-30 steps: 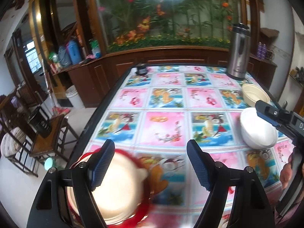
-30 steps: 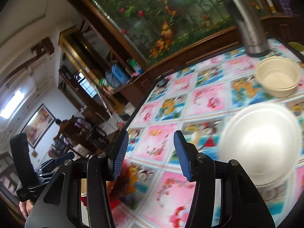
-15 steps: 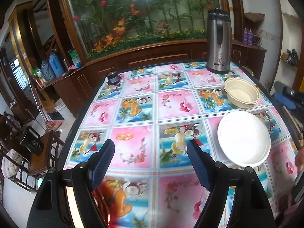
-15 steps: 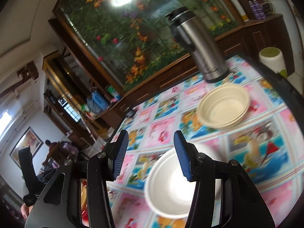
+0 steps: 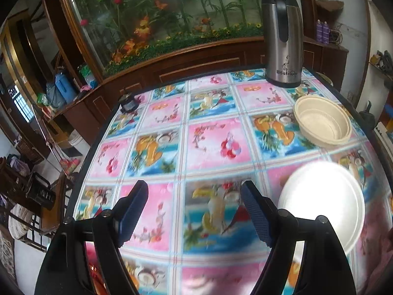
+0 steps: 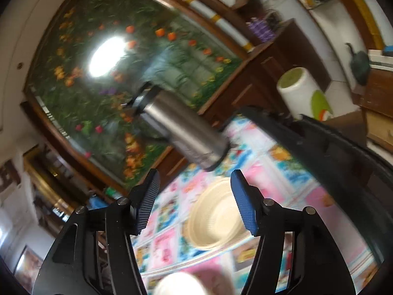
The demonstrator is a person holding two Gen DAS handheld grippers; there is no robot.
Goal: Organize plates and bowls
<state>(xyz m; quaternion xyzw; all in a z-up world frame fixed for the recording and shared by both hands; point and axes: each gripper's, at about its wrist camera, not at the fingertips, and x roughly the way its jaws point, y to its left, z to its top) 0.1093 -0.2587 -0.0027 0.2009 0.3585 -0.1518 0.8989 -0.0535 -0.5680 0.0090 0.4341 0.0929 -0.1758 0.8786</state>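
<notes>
Left gripper (image 5: pixel 194 212): jaws wide apart, empty, over patterned tablecloth (image 5: pixel 211 145). Right gripper (image 6: pixel 195 198): jaws opening, nothing gripped (view tilted, blurred). White plate (image 5: pixel 321 206): on cloth, right of left gripper. Beige bowl (image 5: pixel 323 124): beyond plate, near steel flask (image 5: pixel 281 36).

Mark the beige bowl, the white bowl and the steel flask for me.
beige bowl (image 5: pixel 323 123): left wrist view, inner base.
white bowl (image 5: pixel 324 201): left wrist view, middle of its bright surface.
steel flask (image 5: pixel 282 49): left wrist view, mid body.
</notes>
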